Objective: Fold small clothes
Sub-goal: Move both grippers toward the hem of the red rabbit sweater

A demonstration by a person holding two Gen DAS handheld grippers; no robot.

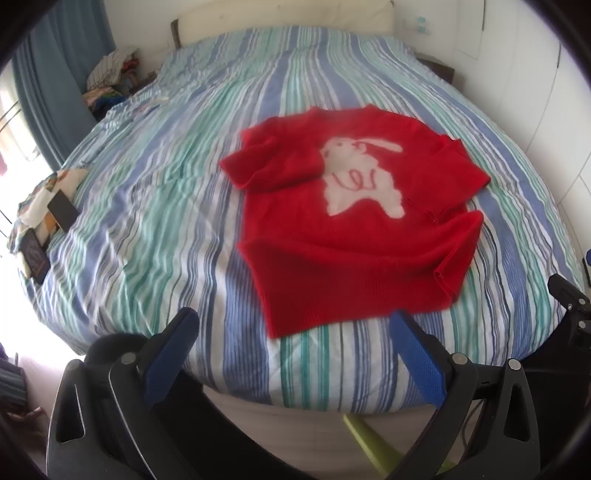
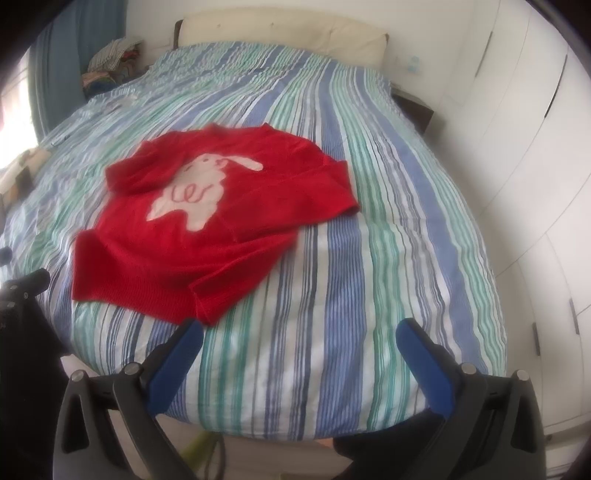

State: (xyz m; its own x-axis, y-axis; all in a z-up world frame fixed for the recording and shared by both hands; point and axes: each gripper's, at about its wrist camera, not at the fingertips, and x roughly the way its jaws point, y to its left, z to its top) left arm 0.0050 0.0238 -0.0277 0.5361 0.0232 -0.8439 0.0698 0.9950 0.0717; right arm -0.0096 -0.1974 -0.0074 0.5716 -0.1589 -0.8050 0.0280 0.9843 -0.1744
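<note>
Left wrist view: L gripper (image 1: pixel 293 317) hangs over the near edge of the bed (image 1: pixel 147 206), jaws spread wide, nothing between them. I see both blue pads (image 1: pixel 171 354) clear of the fabric. Red sweater (image 1: pixel 347 221) lies flat on the striped duvet, approx centre frame, slightly toward 2 o'clock from my jaws. White rabbit motif (image 1: pixel 360 177) faces up. One sleeve is folded across the chest at approx 10 o'clock of the motif, its cuff end near the rabbit's front. Other sleeve lies bent along the body's side at approx 4 o'clock, cuff pointing back toward the hem. Hem corner sits just beyond the jaws, not touching them. Frame is a bit blurred.

At 9 o'clock on the bed edge: patterned cloth (image 1: pixel 44 199) w/ two dark flat objects on it; can't tell what they are. Clothes pile (image 1: pixel 110 70) at 11 o'clock beside a blue curtain (image 1: pixel 62 48). Part of the R gripper's black body shows at 3 o'clock.

Right wrist view: R gripper (image 2: pixel 299 328) also over the near bed edge, jaws wide apart, holding nothing. Sweater (image 2: pixel 192 221) sits at approx 10–11 o'clock from these jaws; the nearest sleeve end lies just beyond the left-hand pad (image 2: pixel 177 369), contact not evident. White wardrobe doors (image 2: pixel 524 147) run along 2–4 o'clock. Headboard (image 2: pixel 280 33) at 12 o'clock.
</note>
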